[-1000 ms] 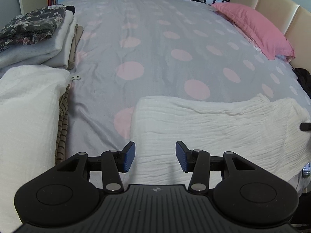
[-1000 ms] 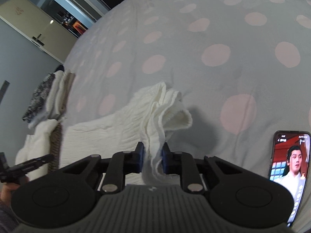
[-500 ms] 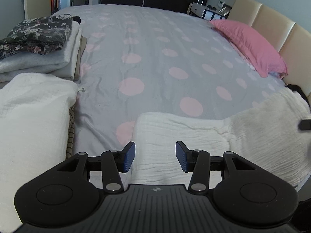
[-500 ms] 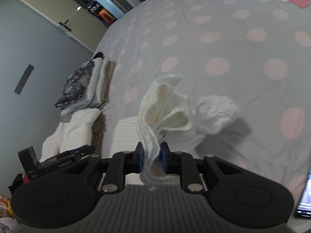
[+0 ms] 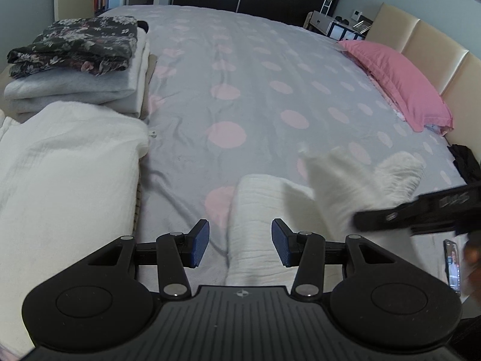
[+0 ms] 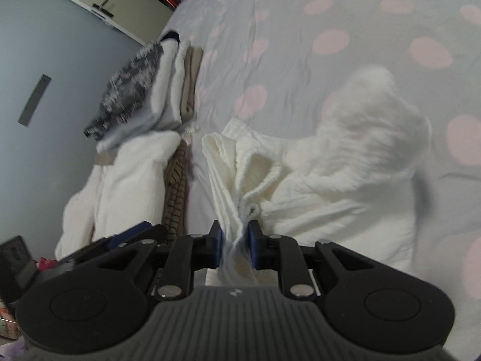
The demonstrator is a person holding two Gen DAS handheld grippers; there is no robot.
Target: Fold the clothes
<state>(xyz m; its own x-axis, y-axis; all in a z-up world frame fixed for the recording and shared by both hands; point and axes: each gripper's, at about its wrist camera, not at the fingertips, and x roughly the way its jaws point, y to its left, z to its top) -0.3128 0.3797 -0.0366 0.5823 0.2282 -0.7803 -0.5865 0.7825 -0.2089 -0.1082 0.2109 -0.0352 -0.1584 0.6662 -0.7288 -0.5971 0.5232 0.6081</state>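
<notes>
meanwhile right claw [image 6: 236, 245] pinches white garment [image 6: 315, 180] edge above spotted bedspread [image 6: 300, 15].

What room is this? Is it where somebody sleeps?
Most likely a bedroom. A big bed with a spotted cover fills the view, a pink pillow lies by the padded headboard, and folded clothes are stacked at one side.
</notes>
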